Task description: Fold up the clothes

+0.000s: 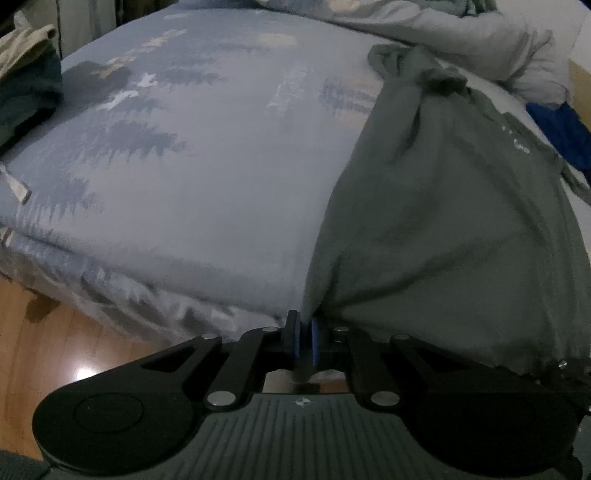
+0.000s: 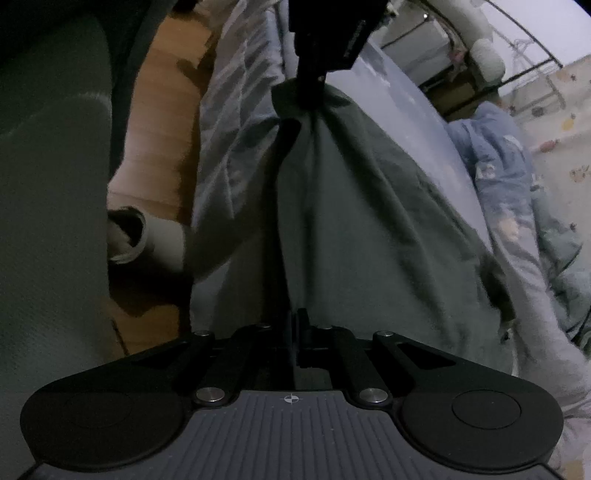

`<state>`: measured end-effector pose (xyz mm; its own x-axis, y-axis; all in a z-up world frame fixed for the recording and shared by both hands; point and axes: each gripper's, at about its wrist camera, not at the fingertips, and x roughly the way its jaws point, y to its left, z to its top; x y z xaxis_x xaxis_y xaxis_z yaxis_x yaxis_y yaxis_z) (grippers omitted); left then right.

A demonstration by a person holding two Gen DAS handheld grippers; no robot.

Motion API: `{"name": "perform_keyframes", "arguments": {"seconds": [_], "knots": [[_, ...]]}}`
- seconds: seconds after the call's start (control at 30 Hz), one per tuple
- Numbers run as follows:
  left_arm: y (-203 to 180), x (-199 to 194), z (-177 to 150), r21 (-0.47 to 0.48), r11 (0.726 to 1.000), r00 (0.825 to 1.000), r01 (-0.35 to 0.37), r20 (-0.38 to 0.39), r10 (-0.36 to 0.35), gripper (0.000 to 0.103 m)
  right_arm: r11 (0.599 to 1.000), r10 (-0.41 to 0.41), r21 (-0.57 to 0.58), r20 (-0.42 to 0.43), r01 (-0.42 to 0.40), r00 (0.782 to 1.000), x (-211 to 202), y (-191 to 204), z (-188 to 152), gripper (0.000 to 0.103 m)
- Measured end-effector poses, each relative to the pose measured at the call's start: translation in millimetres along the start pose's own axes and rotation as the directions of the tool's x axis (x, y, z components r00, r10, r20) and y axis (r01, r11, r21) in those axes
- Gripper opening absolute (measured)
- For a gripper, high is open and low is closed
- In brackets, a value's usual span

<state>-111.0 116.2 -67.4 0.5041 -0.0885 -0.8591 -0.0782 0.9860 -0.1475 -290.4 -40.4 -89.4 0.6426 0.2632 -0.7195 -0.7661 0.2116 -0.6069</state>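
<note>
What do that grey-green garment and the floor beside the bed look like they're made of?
The garment looks like soft, matte knit cloth, probably cotton jersey: it drapes in loose folds and bunches where the fingers pinch it. The floor looks like polished wood or laminate: warm brown planks with a bright glare spot.

A T-shirt (image 1: 443, 221) lay spread on the bed (image 1: 207, 155), reaching to its near edge, where the left gripper (image 1: 305, 325) pinched one corner and the right gripper (image 2: 295, 325) the other. A heaped quilt (image 1: 461, 33) lay behind it; folded clothes (image 1: 26, 81) sat at the far left corner.
</note>
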Motion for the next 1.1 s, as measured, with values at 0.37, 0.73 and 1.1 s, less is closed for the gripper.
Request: {"name": "perform_keyframes", "arguments": {"seconds": [0.37,0.73,1.1], "knots": [[2,-7,-3,-0.032,0.994,0.995,-0.101,-0.005,0.101,0.031,0.974,0.175,0.142,0.009,-0.174,0.985,2,-9,11,0.005],[10,-59,27,-0.141,0.987,0.975,-0.083,0.194,0.109,0.063,0.804,0.309,0.487,0.149,-0.342,0.939,-33,-66,6,0.007],[7,-160,100,-0.227,0.961,0.861,0.155,0.508,-0.019,0.069,0.461,-0.015,0.825,0.376,-0.327,0.926,-229,-206,-57,0.015]]}}
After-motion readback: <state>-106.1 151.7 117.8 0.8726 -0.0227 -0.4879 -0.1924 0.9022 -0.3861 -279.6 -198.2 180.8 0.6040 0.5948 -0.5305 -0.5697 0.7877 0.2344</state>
